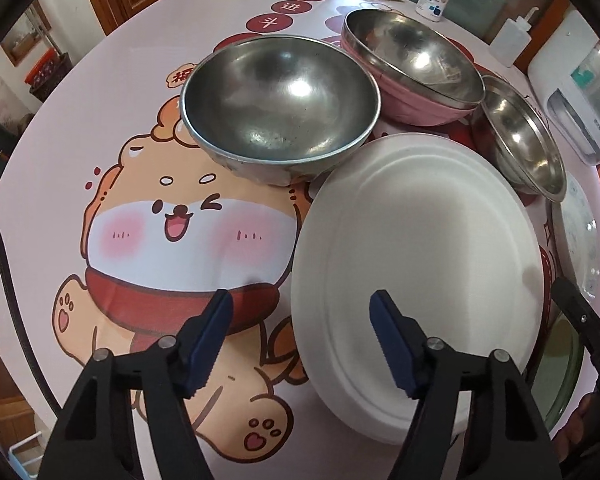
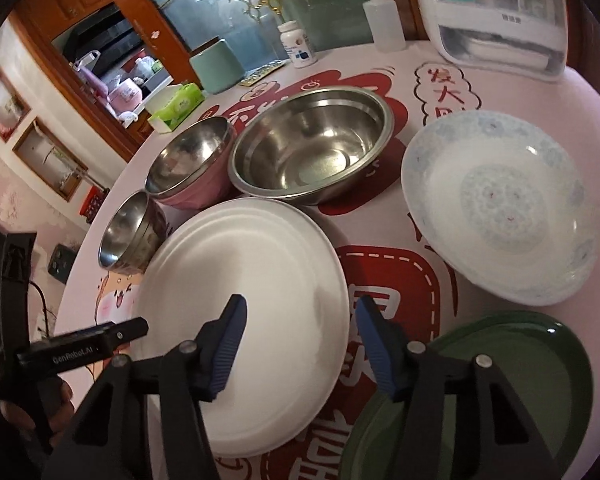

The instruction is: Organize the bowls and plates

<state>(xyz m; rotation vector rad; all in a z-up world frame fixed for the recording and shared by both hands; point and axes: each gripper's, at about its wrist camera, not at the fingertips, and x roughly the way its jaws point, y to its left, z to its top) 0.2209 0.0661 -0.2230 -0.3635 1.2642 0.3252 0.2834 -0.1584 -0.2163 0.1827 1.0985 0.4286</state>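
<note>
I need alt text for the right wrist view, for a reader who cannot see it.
The open right gripper hovers over the right rim of a white plate on a cartoon-printed table. Around it stand three steel bowls, a patterned plate and a green plate.

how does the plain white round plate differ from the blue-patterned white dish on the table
The plain white round plate is shallow, nearly flat, and unpatterned; the blue-patterned white dish is deeper, with faint blue markings on its rim and centre. The plain plate lies between both grippers' open jaws; the patterned dish sits apart. Both are round, white and empty.
</note>
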